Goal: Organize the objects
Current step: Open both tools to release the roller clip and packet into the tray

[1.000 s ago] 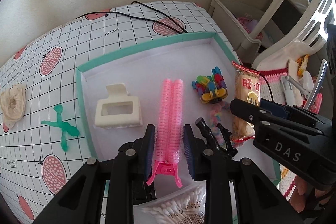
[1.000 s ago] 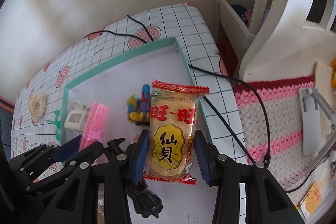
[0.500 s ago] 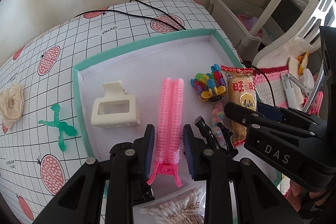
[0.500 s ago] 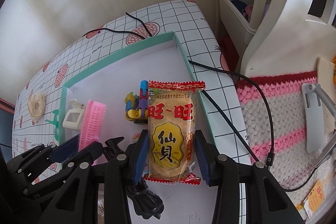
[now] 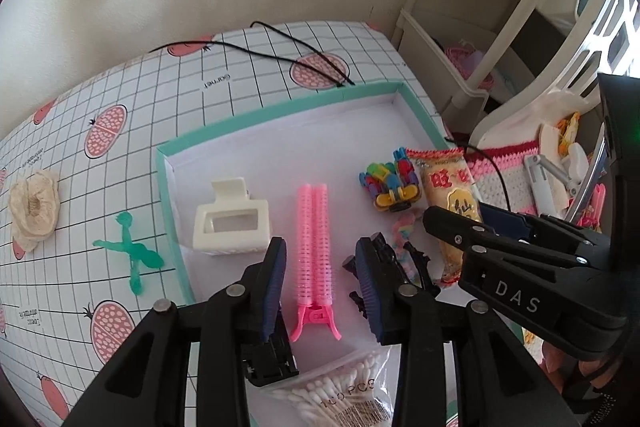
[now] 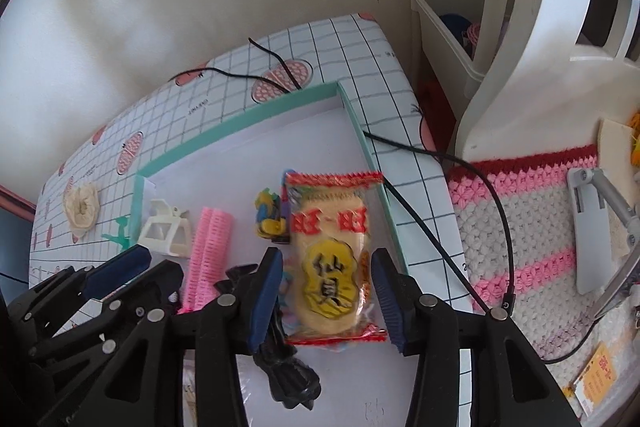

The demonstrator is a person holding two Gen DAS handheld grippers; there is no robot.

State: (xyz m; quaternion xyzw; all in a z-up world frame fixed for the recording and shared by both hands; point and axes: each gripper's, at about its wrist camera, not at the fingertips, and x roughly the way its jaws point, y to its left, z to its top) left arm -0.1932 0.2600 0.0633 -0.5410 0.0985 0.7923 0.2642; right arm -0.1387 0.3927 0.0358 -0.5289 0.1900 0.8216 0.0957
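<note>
A teal-rimmed white tray [image 5: 280, 111] holds a white claw clip [image 5: 230, 225], a pink roller clip [image 5: 314, 243], a colourful clip bundle [image 5: 390, 183], a black claw clip [image 5: 400, 267], a cotton swab bag [image 5: 344, 391] and a rice cracker packet [image 6: 334, 259]. My left gripper [image 5: 322, 287] is open, its fingers either side of the pink roller clip, not touching it. My right gripper [image 6: 326, 299] is open, with the cracker packet lying loose between its fingers. The packet also shows in the left wrist view [image 5: 452, 199].
A green figure [image 5: 130, 251] and a cream crochet flower [image 5: 34, 211] lie on the gridded tablecloth left of the tray. A black cable [image 6: 452, 163] runs over the tray's right rim. A pink crochet mat [image 6: 528, 235] and white shelving [image 5: 480, 39] stand on the right.
Both grippers have opened: the left let go of the pink roller clip, the right let go of the cracker packet, which now lies in the tray. The tray looks slightly farther off.
</note>
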